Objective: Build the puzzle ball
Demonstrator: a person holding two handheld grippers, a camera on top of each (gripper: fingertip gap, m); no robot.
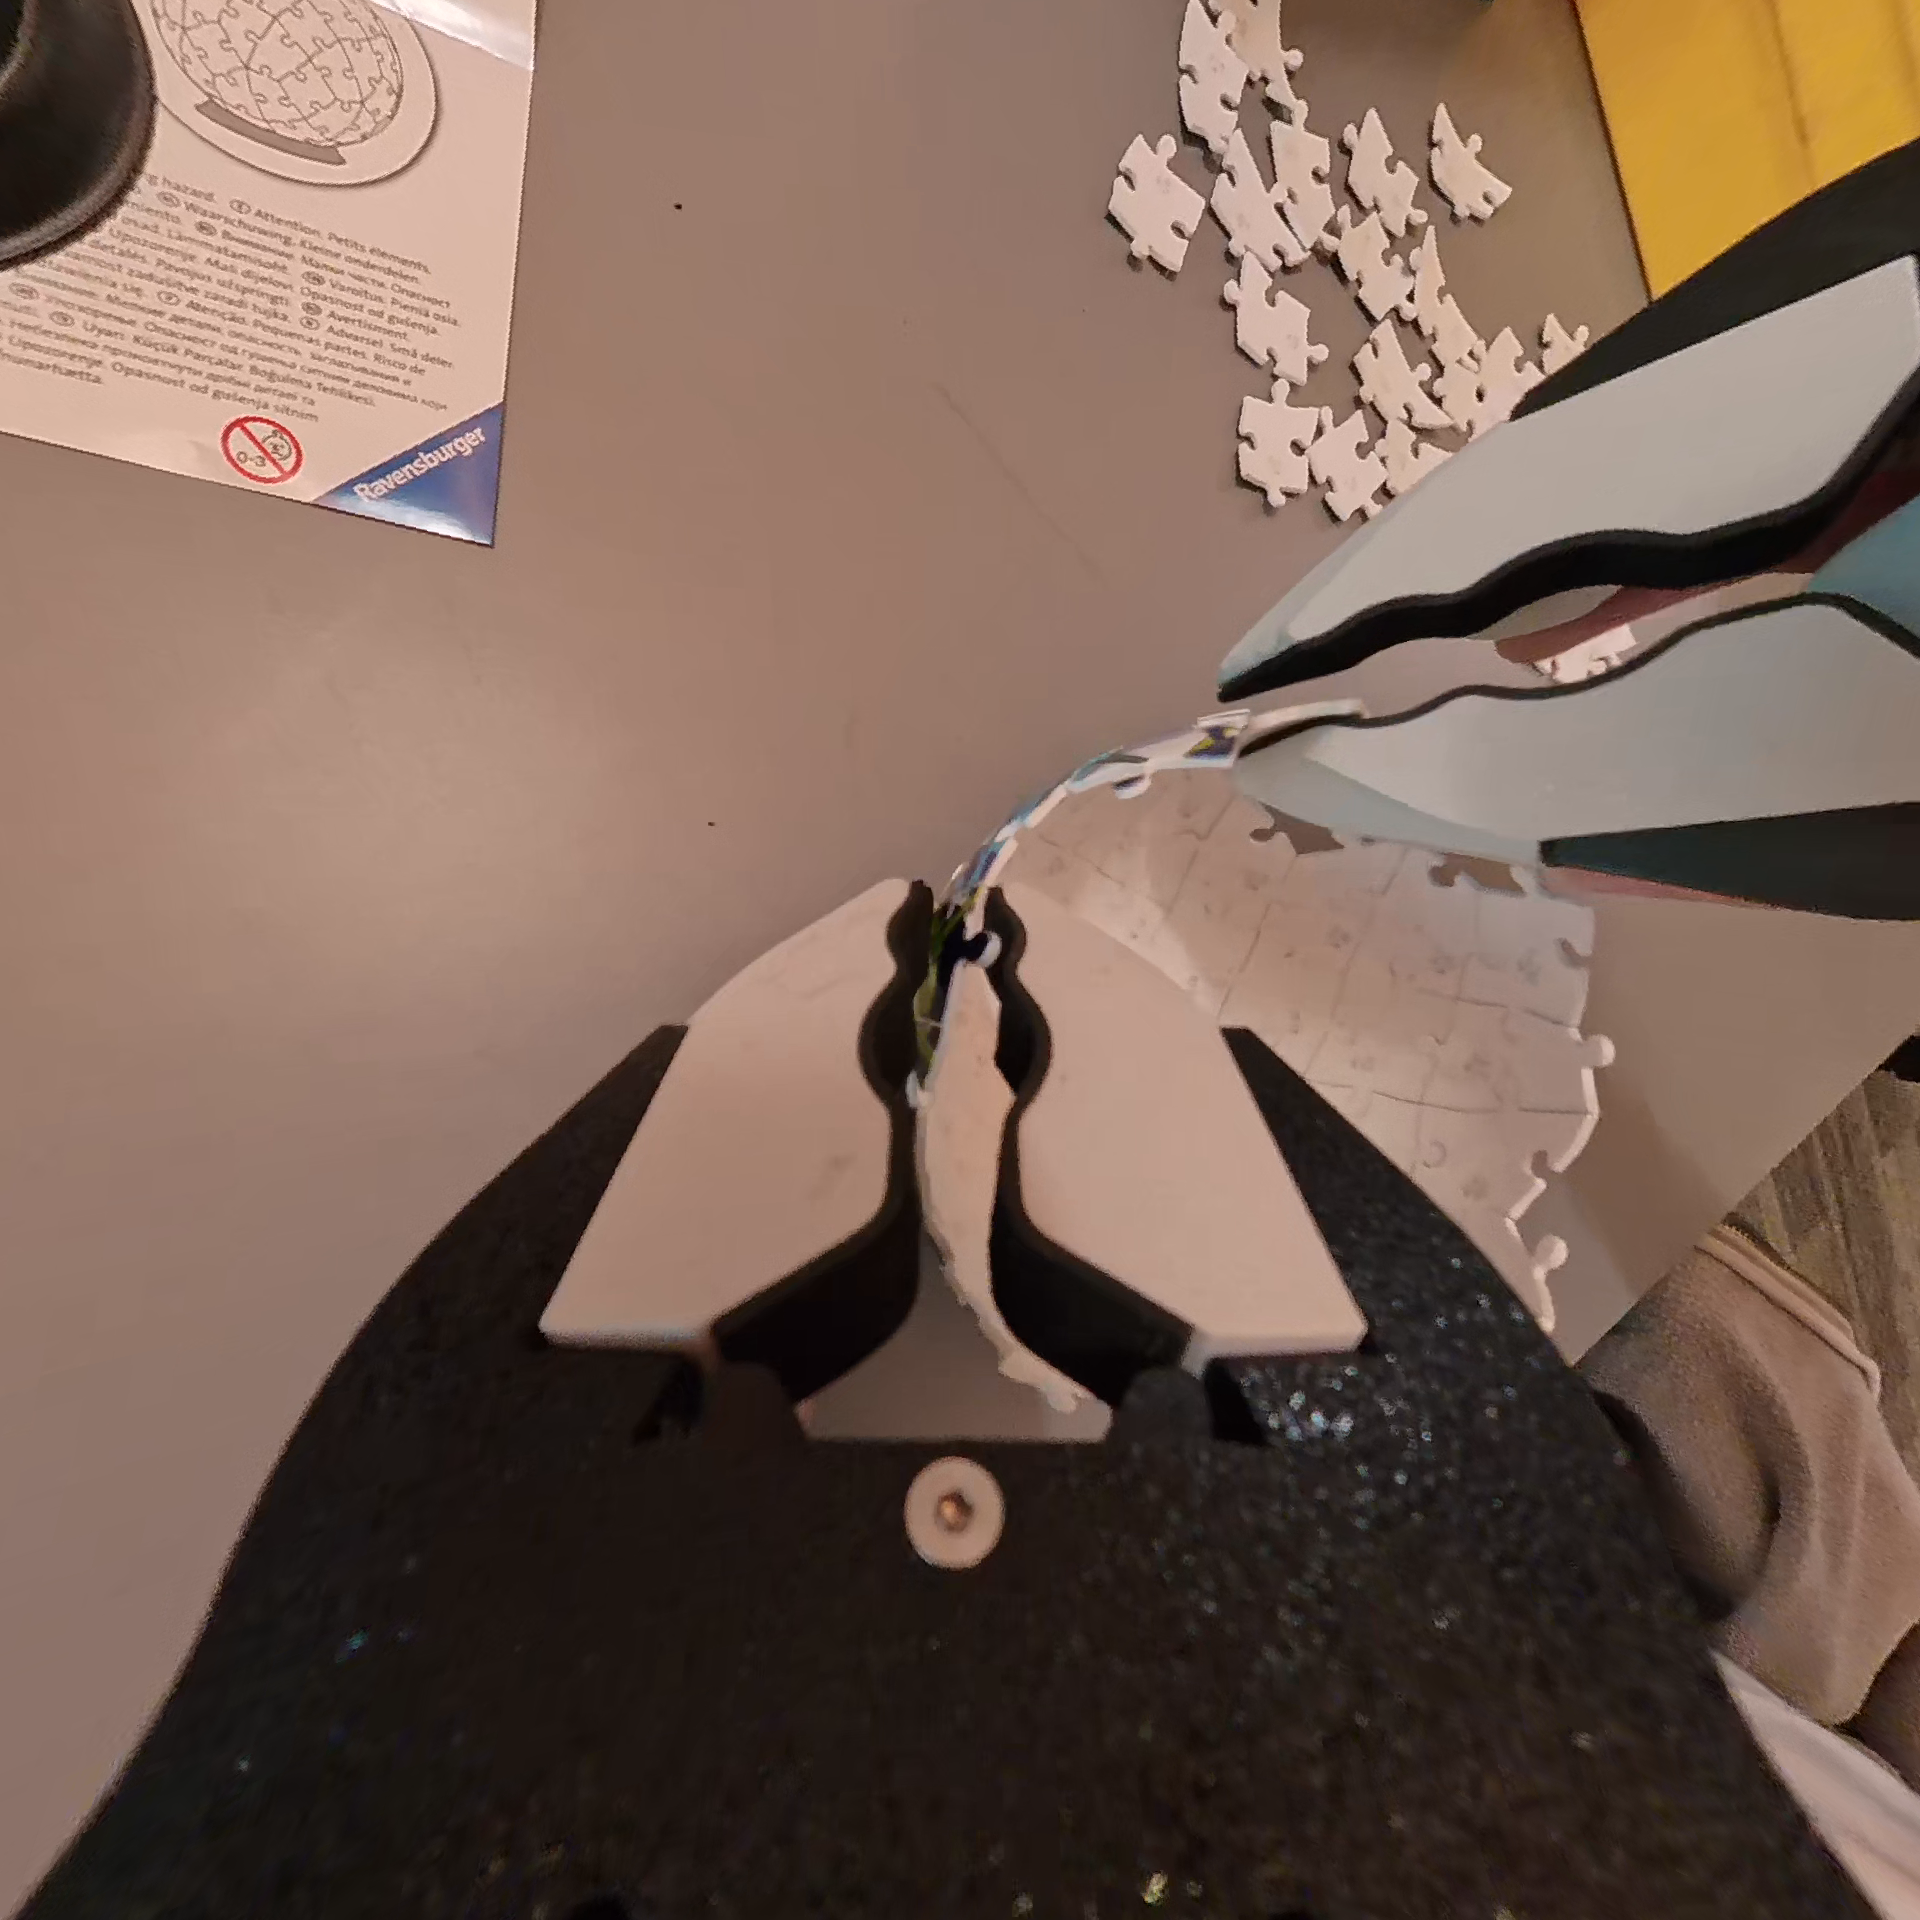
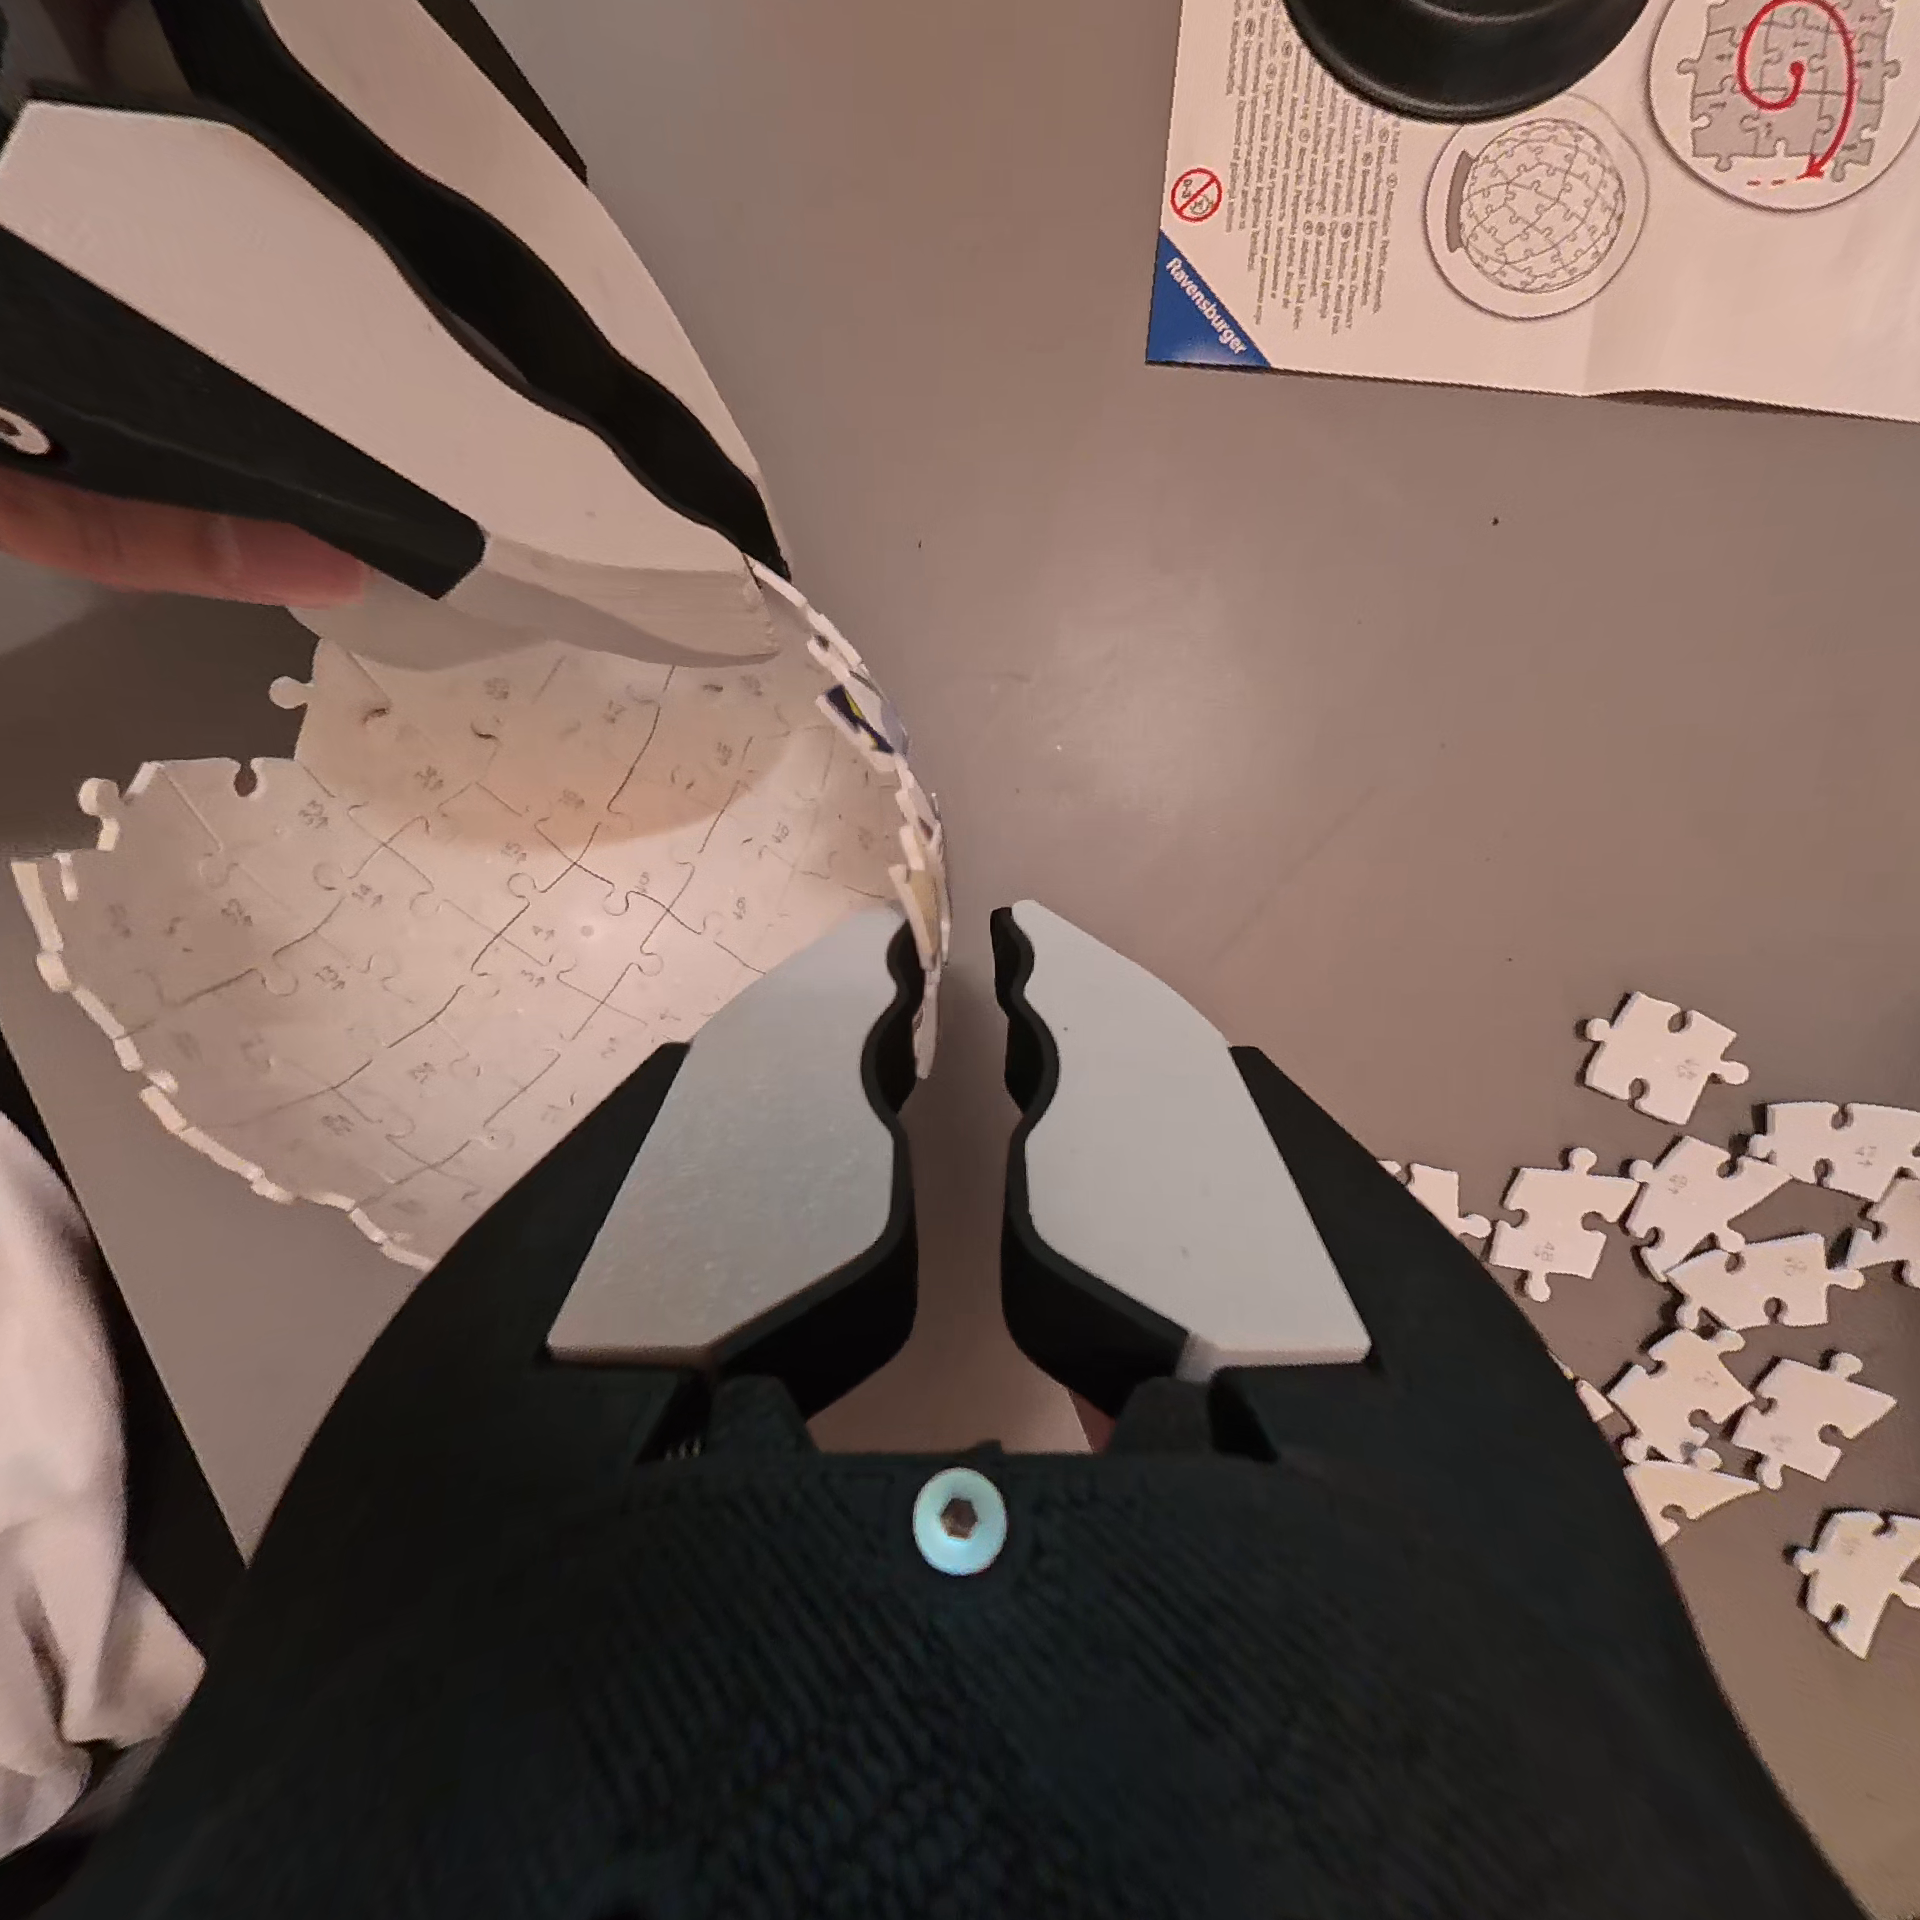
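Left wrist view: puzzle shell (image 1: 1351,987) is seen hollow side up.
Left gripper (image 1: 951,971): clamped on its rim.
Right gripper (image 2: 956,966): narrowly parted, rim between its fingers, grip not discernible.

- shell (image 2: 436,935): white inside with faint grey numbers; outer rim printed blue, yellow, green
- loose pieces (image 2: 1756,1288): white backs
- leaflet (image 2: 1558,260): white, grey line drawings, red spiral, blue corner
- table (image 1: 779,623): plain grey
- stand (image 2: 1455,42): black
- grippers' fingers (image 2: 748,1143): pale grey, black pads
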